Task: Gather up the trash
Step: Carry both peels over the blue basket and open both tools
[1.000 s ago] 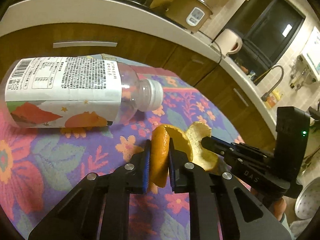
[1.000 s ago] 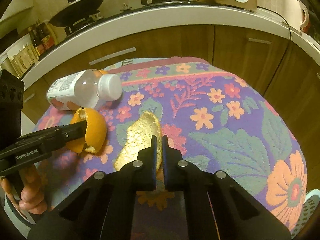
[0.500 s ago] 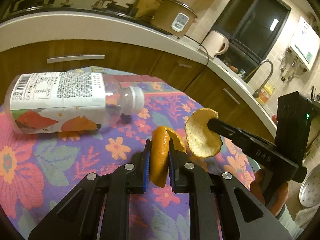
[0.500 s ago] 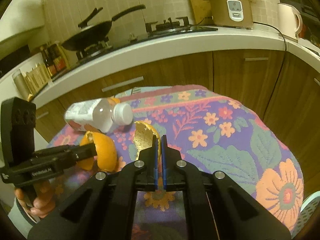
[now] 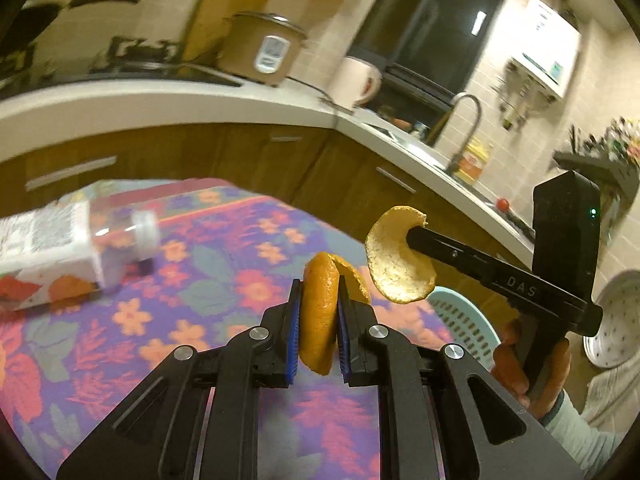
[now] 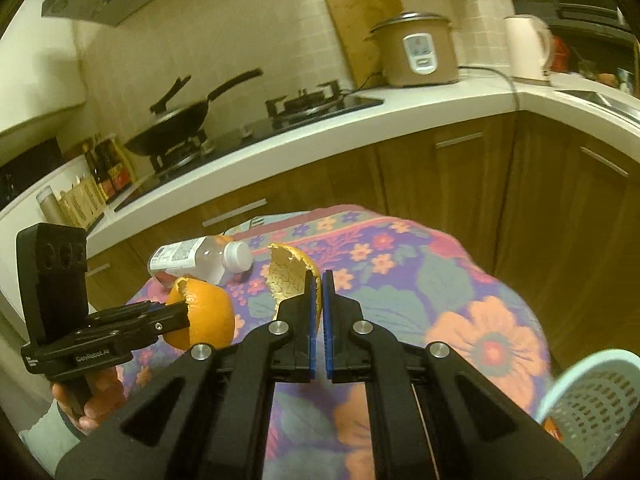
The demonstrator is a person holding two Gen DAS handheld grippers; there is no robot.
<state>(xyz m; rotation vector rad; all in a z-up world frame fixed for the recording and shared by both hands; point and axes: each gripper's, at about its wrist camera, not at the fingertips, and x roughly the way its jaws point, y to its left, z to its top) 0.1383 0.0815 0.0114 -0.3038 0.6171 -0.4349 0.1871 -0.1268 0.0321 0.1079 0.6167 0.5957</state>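
Your left hand-held gripper [image 5: 318, 312] is clenched on a curled piece of orange peel [image 5: 320, 316], held above the flowered surface [image 5: 224, 272]. Your right hand-held gripper [image 6: 318, 312] pinches a second peel [image 6: 290, 276], pale side showing. A plastic bottle [image 5: 60, 248] lies on its side at ten o'clock, and a mesh basket [image 6: 592, 396] sits at four o'clock.

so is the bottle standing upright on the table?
No, the bottle lies on its side on the floral tablecloth, its white cap pointing toward the peel held in the right tongs.
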